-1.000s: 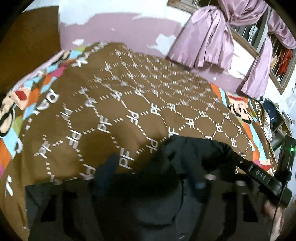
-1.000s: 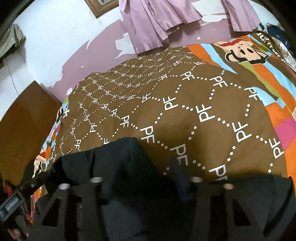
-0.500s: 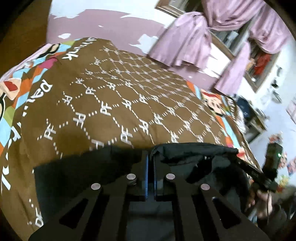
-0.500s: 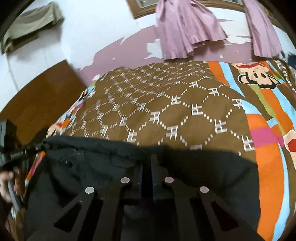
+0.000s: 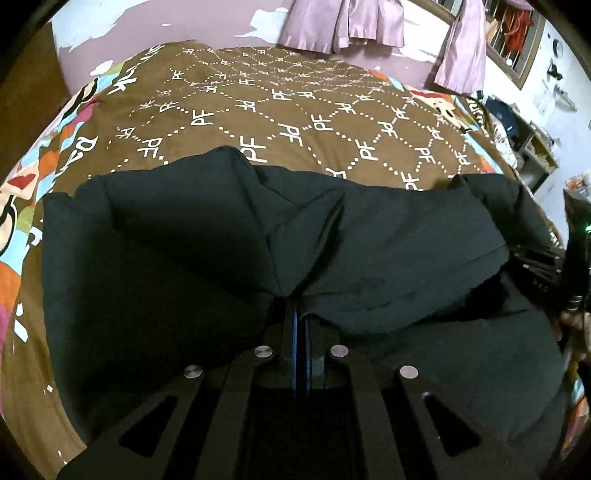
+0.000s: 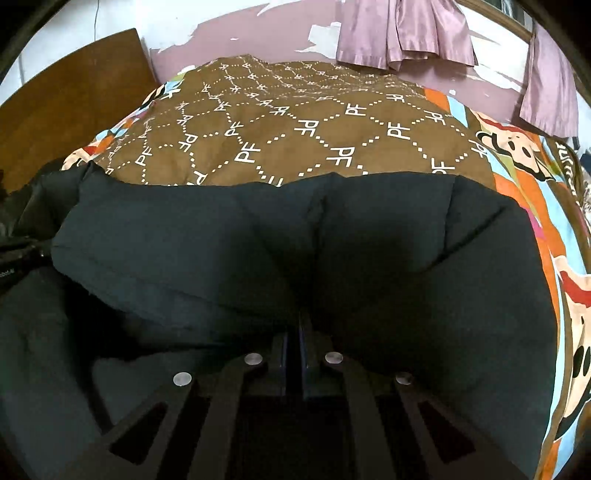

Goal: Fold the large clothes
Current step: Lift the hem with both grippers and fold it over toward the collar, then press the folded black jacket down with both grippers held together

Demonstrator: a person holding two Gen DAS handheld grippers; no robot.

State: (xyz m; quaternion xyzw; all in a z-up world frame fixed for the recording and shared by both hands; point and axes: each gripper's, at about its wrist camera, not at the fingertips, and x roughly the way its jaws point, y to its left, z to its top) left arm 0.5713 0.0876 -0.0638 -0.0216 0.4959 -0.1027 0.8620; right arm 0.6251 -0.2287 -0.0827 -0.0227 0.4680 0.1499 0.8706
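Now both hand-held grippers (image 5: 298, 314) (image 6: 293, 325) — open before — seemingly pinch the black garment (image 5: 192, 236).

garment (image 5: 184, 258) on bedspread (image 5: 295, 122) | curtains (image 5: 340, 22) behind bed

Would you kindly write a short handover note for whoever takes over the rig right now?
Left hand-held gripper: shut on the black garment, pinching a fold of its fabric.
Right hand-held gripper: shut on the same garment, also clamped on a fold.
The garment lies spread across the near part of the brown patterned bedspread, its far edge doubled over into a thick roll.
Done: both edges gripped, first fold seemingly under way.
Left: carry the fold over, lay it flat, release, then make the further folds and smooth it.
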